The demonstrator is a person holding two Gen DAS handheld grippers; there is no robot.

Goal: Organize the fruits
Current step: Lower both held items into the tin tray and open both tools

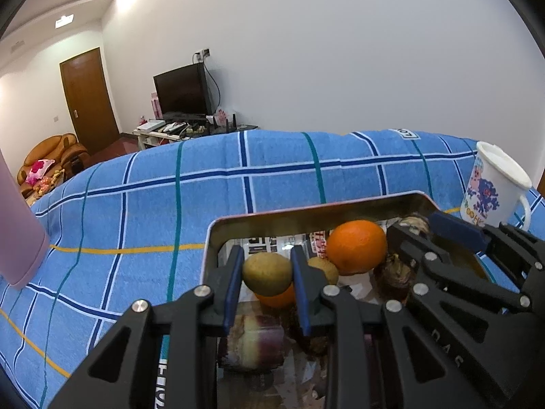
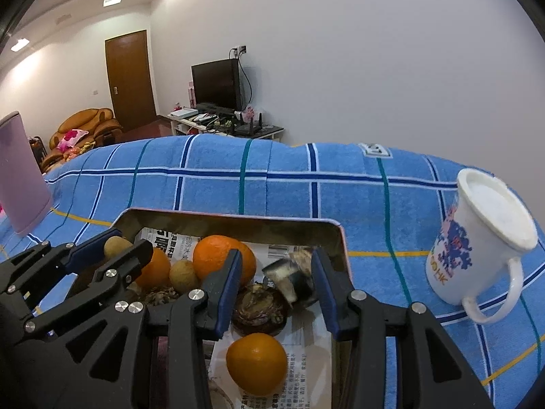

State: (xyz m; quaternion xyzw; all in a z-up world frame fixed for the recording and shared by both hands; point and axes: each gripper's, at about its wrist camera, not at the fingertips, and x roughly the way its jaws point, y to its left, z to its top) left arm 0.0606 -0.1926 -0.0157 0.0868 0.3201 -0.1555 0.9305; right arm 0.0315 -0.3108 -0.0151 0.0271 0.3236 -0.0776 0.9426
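Note:
A metal tray (image 1: 306, 212) lined with newspaper sits on the blue checked cloth and holds several fruits. My left gripper (image 1: 267, 274) is shut on a green-brown round fruit (image 1: 267, 272) just above the tray. A large orange (image 1: 356, 247) and a smaller brown fruit (image 1: 325, 267) lie behind it. My right gripper (image 2: 277, 272) is open over the tray (image 2: 235, 223). A falling piece of dark, white-fleshed fruit (image 2: 291, 274) shows blurred between its fingers. Below lie a dark round fruit (image 2: 260, 308) and an orange (image 2: 257, 363). The left gripper (image 2: 114, 247) shows at the left.
A white printed mug (image 2: 477, 238) stands right of the tray, also in the left wrist view (image 1: 494, 191). A pink cylinder (image 2: 20, 173) stands at the far left on the cloth (image 2: 272, 184). A cut purple-and-white piece (image 1: 257, 341) lies in the tray's near end.

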